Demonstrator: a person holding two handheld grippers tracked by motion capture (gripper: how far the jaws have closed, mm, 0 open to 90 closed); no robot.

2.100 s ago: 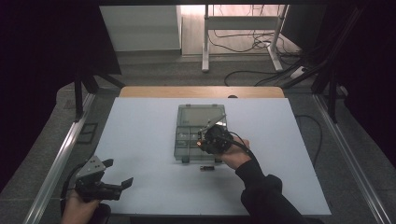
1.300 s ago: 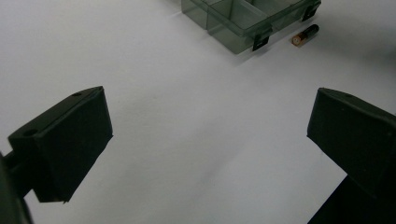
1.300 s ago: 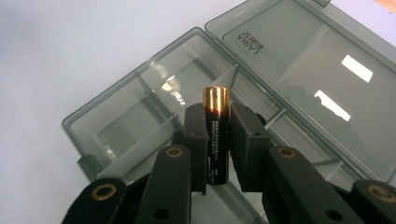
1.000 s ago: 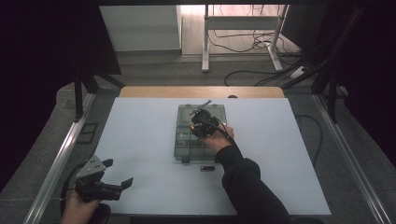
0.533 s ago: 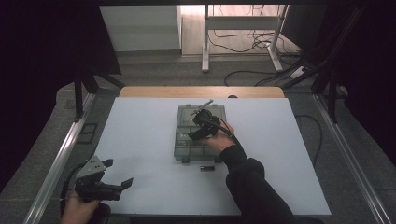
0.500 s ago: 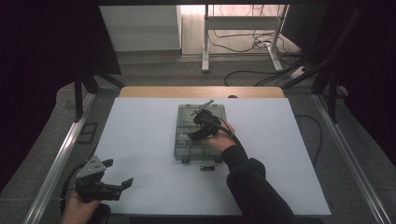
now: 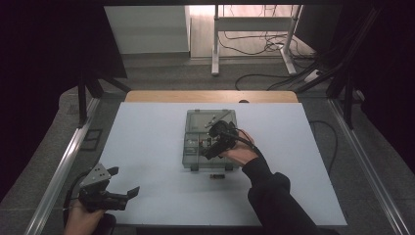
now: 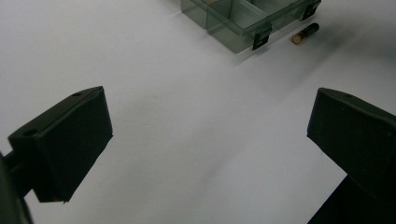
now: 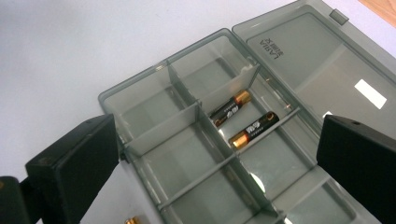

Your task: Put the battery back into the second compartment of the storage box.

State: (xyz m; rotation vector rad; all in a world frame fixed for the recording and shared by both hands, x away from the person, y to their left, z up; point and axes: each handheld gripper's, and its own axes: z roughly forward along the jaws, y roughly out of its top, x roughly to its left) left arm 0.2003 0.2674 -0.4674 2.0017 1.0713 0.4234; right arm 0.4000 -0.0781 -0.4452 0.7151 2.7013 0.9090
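Observation:
A smoky grey compartment box (image 7: 186, 152) lies mid-table with its lid (image 9: 322, 60) folded open at the far side. Two batteries (image 9: 229, 108) (image 9: 252, 129) lie side by side in one middle compartment. My right gripper (image 7: 211, 145) hovers over the box's near half. Its jaws have just been opening and now stand wide in the right gripper view (image 9: 219, 144), with nothing between them. A third battery (image 7: 218, 175) lies on the table just in front of the box. My left gripper (image 7: 122, 192) rests open at the near left corner, empty (image 8: 210, 116).
The white tabletop (image 7: 147, 142) spreads around the box. In the left gripper view the box's latched near corner (image 8: 243, 28) and the loose battery (image 8: 306, 33) sit ahead. Metal rails (image 7: 58, 171) flank the table, and cables (image 7: 254, 46) lie on the floor behind.
My right gripper reached out over the box's far half, then drew back toward its near half, its jaws opening. The left gripper has stayed put.

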